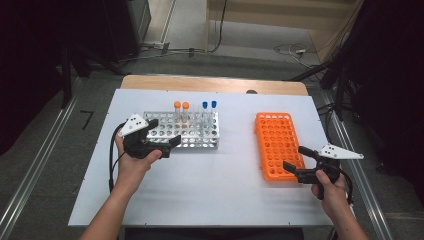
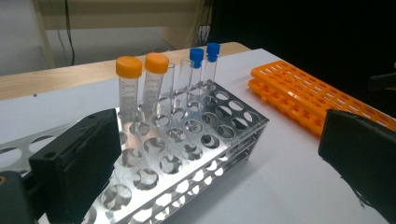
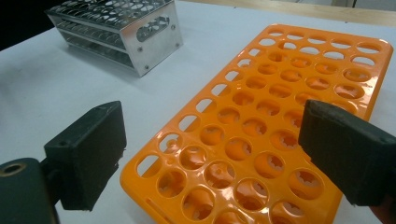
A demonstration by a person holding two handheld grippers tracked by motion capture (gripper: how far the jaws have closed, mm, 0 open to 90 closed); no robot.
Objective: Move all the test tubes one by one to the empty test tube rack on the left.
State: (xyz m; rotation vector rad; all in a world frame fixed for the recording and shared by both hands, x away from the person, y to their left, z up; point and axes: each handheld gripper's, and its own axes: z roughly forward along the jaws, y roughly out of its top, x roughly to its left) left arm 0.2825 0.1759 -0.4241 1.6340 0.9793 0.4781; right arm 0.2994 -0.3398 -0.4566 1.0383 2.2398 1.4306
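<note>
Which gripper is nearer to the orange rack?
Right. The right gripper hangs open at the orange rack's near corner, while the left gripper, also open, is across the table by the metal rack.

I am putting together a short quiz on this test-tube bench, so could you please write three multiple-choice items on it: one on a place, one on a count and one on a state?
1. Where do the capped tubes stand?
A. in the silver metal rack
B. in the orange plastic rack
C. flat on the white table

2. How many orange-capped tubes are there?
A. one
B. two
C. four

3. How is the left gripper?
A. shut on a tube
B. shut on nothing
C. open, holding nothing

Answers:
1 A, the tubes rise from the metal rack's far holes.
2 B, two orange caps stand beside two blue-capped tubes.
3 C, its jaws stand wide apart over the rack.
</note>
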